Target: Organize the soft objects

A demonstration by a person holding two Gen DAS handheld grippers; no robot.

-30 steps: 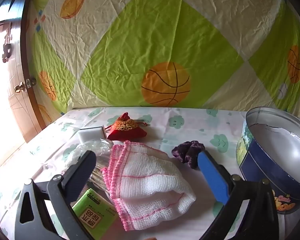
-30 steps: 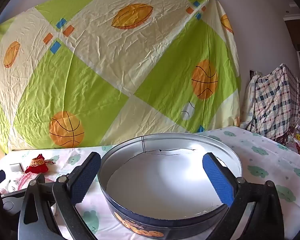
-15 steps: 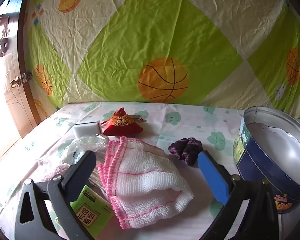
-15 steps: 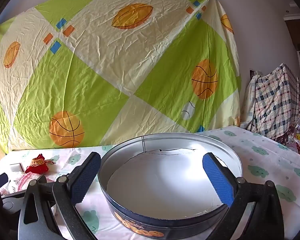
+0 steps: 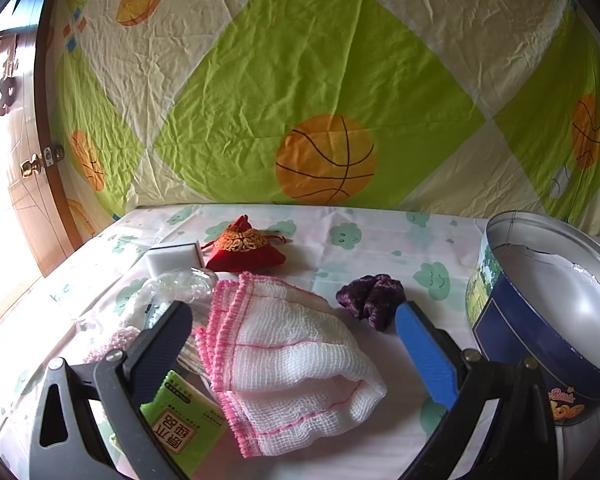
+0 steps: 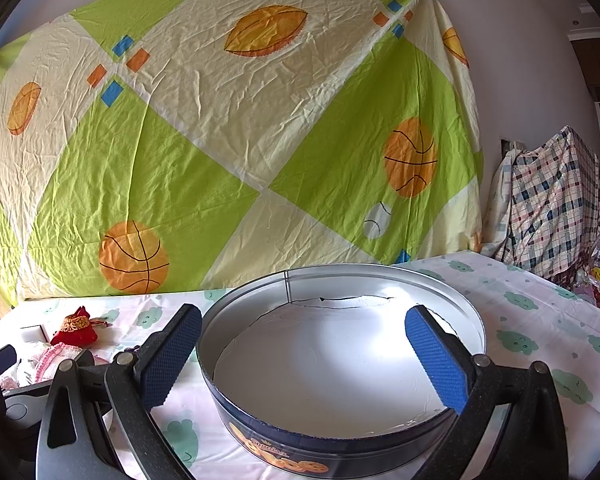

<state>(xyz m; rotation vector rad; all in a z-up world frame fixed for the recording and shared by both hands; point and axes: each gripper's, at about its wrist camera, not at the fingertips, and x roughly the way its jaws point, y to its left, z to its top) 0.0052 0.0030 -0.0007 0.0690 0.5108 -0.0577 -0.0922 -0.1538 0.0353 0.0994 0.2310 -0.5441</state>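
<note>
left jaws [image 5: 292, 320] spread over white mesh cloth [image 5: 288, 364], right jaws [image 6: 302, 328] spread above round tin [image 6: 340, 364], both level

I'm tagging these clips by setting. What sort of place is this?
Most likely a room in a home, set up for recording. A patterned bedsheet hangs as a backdrop behind a table with a cloud-print cloth, a wooden door stands at the left, and a checked bag sits in the corner.

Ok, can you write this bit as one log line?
left gripper: open, over mesh cloth | right gripper: open, at tin | tin: empty
</note>
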